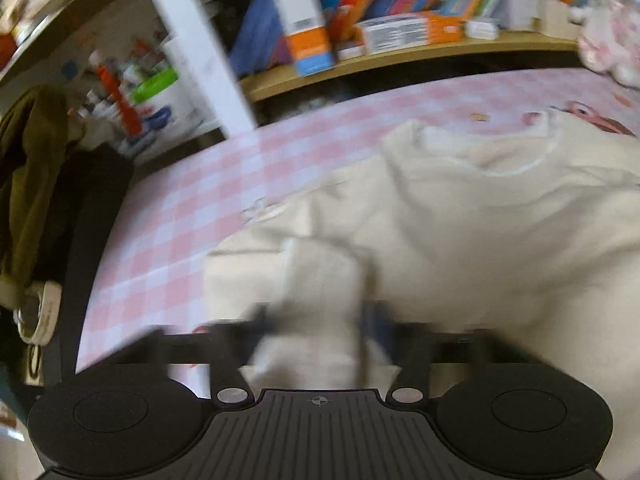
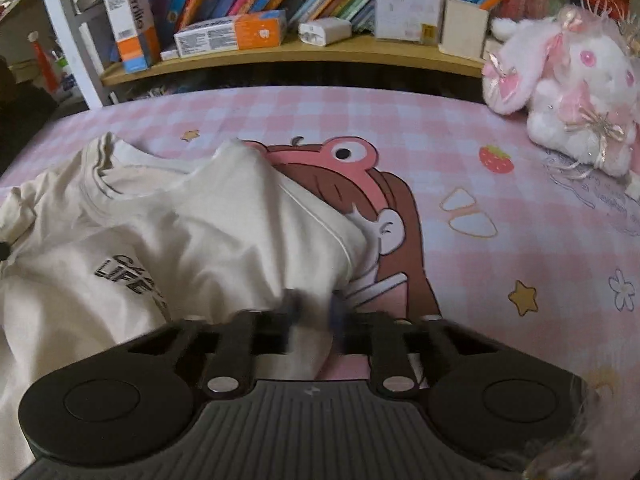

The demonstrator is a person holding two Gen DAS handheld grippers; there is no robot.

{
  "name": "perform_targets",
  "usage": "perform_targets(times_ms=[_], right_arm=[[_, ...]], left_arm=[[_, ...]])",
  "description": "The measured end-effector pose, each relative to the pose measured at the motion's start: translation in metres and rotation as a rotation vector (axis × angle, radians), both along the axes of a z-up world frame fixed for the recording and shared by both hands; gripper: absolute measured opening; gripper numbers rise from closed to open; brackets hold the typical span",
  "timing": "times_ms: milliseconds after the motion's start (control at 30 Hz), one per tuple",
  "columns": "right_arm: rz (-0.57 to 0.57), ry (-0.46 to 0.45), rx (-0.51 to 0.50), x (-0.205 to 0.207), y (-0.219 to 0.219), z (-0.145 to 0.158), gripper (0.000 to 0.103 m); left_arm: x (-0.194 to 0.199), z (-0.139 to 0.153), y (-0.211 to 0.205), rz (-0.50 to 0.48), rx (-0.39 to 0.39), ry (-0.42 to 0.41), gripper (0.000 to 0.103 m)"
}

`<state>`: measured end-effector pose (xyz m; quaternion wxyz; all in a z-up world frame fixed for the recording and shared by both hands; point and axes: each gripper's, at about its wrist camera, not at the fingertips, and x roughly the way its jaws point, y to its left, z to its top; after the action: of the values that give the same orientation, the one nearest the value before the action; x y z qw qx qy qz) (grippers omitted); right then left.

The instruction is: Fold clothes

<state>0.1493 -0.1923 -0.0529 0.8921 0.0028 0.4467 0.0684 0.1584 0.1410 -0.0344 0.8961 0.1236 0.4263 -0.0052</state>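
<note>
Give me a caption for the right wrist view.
Right gripper shut on a cream shirt on a pink bedsheet.

Left hand-held gripper [image 1: 320, 320] tilted steeply downward, its 2 fingers drawn close together, with a bunched fold of the cream T-shirt [image 1: 460, 216] pinched between them. Heavily blurred in the left wrist view, so exact pad contact hard to read. Right hand-held gripper [image 2: 314, 316] also angled steeply down, fingers almost fully together and blurred, clamped on the edge of the same T-shirt at its right side. Black linkage bars of both grippers folded inward. No hand or sleeve visible in either view.
</note>
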Motion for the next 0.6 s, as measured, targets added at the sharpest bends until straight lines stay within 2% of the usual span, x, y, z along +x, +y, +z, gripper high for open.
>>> perform_targets(times_ms=[33, 67, 133, 200, 233, 300, 367, 433, 500, 600], right_arm=[[-0.011, -0.017, -0.009, 0.000, -0.001, 0.003, 0.002], [-0.033, -0.042, -0.019, 0.000, -0.005, 0.009, 0.002], [-0.081, -0.099, -0.037, -0.001, -0.014, 0.023, 0.002], [-0.120, -0.150, -0.063, -0.003, -0.025, 0.039, 0.002], [-0.123, -0.147, -0.060, -0.005, -0.030, 0.042, 0.002], [-0.124, -0.131, -0.049, -0.008, -0.040, 0.045, 0.002], [-0.104, -0.105, -0.031, -0.012, -0.046, 0.046, 0.002], [-0.055, -0.063, 0.000, -0.016, -0.046, 0.043, 0.003], [-0.010, -0.032, 0.005, -0.020, -0.043, 0.039, 0.003], [0.017, -0.027, -0.031, -0.021, -0.038, 0.036, 0.006]], left_arm=[[0.000, 0.001, 0.010, 0.026, -0.036, -0.001, 0.005], [-0.005, 0.008, 0.025, 0.058, -0.114, -0.027, 0.004], [-0.021, 0.025, 0.056, 0.154, -0.216, -0.109, 0.004], [-0.040, 0.035, 0.092, 0.257, -0.252, -0.154, 0.004], [-0.050, 0.040, 0.110, 0.307, -0.269, -0.175, 0.004], [-0.057, 0.037, 0.131, 0.328, -0.210, -0.145, 0.004], [-0.056, 0.030, 0.143, 0.351, -0.090, -0.084, 0.004], [-0.052, 0.033, 0.136, 0.337, -0.012, -0.072, 0.009], [-0.048, 0.036, 0.129, 0.321, 0.066, -0.061, 0.010], [-0.042, 0.056, 0.091, 0.123, -0.027, -0.198, 0.028]])
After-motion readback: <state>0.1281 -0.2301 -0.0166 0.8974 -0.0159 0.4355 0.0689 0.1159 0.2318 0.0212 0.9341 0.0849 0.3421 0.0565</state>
